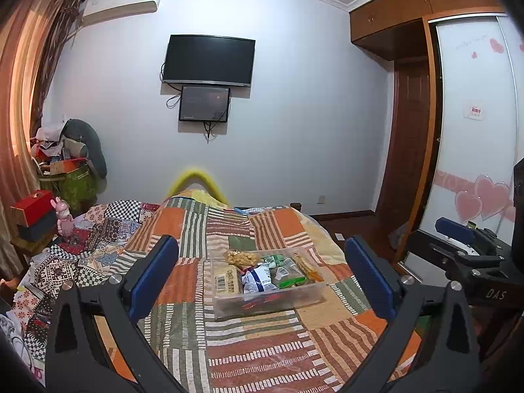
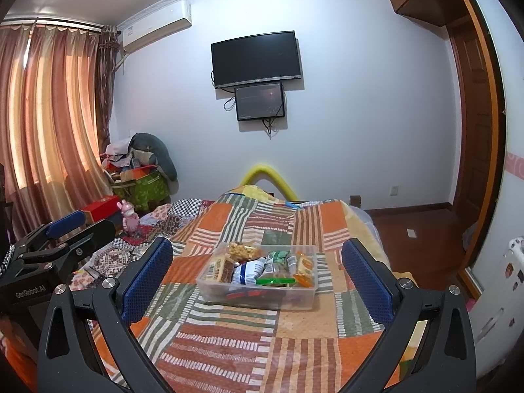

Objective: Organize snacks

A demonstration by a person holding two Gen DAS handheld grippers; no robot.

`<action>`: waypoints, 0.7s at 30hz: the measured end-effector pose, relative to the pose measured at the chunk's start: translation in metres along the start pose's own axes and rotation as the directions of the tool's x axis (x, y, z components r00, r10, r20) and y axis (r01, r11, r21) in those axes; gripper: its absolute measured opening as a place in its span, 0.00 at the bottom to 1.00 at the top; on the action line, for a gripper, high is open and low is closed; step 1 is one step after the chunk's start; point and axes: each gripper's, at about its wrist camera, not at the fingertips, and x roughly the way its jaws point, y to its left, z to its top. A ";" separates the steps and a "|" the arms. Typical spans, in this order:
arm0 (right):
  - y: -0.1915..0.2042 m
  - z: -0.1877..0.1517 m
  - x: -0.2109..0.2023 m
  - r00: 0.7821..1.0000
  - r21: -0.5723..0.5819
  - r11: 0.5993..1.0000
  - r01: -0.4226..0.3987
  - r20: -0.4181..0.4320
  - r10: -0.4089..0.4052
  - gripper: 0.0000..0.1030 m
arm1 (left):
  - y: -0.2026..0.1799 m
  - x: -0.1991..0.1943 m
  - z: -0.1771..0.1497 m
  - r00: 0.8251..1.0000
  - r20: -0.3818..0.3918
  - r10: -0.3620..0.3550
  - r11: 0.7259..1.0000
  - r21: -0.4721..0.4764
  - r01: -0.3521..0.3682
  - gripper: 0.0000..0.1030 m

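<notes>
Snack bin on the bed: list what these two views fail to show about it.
- Lower layer of the clear bin: both views, covered by the top packets and blurred by the frosted wall.
- Print on the blue-white packet: too small to read in either view.
- Packet count: packets overlap, cannot tell.
- Bin's far wall outside: hidden behind the contents.
- Left gripper and right gripper both hang open, apart from the bin.

We see a patchwork bedspread point(image 1: 262, 334) in orange, green, cream and rust-brown stripes, with black-and-white checks toward its left. On it sits a clear plastic box point(image 1: 314, 294) holding snack packets point(image 1: 258, 276) in yellow, blue-and-white, green and orange. Our left hand-held gripper point(image 1: 262, 281) and right hand-held gripper point(image 2: 258, 278) are black with blue pads point(image 1: 154, 275). The curtains point(image 2: 49, 114) are pinkish-orange, the wall point(image 1: 294, 131) pale bluish-white, the television point(image 1: 209, 60) black, the wardrobe point(image 1: 409, 6) warm brown.
</notes>
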 end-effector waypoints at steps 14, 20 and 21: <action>0.000 0.000 -0.001 1.000 -0.002 1.000 -0.003 -0.002 0.003 1.00 | -0.003 -0.001 -0.001 1.000 0.005 -0.021 1.000 0.014 0.021 1.00; 0.000 0.002 -0.002 1.000 -0.003 1.000 -0.005 -0.003 0.005 1.00 | -0.002 -0.001 -0.001 1.000 0.000 -0.030 1.000 0.006 0.030 1.00; 0.000 0.002 -0.002 1.000 -0.003 1.000 -0.005 -0.004 0.005 1.00 | -0.002 -0.001 -0.001 1.000 0.000 -0.031 1.000 0.005 0.031 1.00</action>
